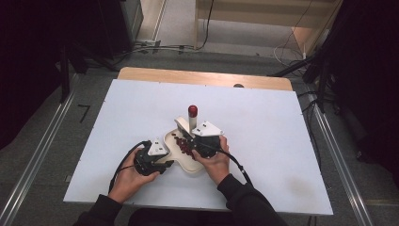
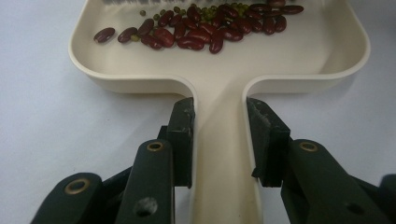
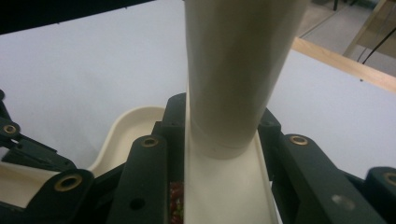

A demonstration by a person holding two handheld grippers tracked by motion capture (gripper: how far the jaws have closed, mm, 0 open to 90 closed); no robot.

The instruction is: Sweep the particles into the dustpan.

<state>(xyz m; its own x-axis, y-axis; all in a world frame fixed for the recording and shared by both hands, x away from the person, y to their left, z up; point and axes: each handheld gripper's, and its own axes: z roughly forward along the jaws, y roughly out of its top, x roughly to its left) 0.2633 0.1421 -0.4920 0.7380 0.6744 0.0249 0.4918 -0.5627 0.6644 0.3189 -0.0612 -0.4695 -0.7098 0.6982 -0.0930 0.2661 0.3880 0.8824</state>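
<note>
Cream dustpan (image 2: 219,84) (holding red beans (image 2: 201,30)) lies on the white counter (image 1: 263,141); left gripper (image 2: 219,140) jaws clamp its handle, right gripper (image 3: 219,154) jaws clamp a cream brush (image 3: 233,70).

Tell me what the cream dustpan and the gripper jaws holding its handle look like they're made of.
The dustpan looks like moulded plastic: smooth cream surface, rounded rim, a soft sheen. The left gripper has matte black arms, probably plastic too, with brass-coloured rivets at the joints. Its pads look like dull black rubber or foam, slightly chipped at the edges, though the pictures can't settle which.
</note>
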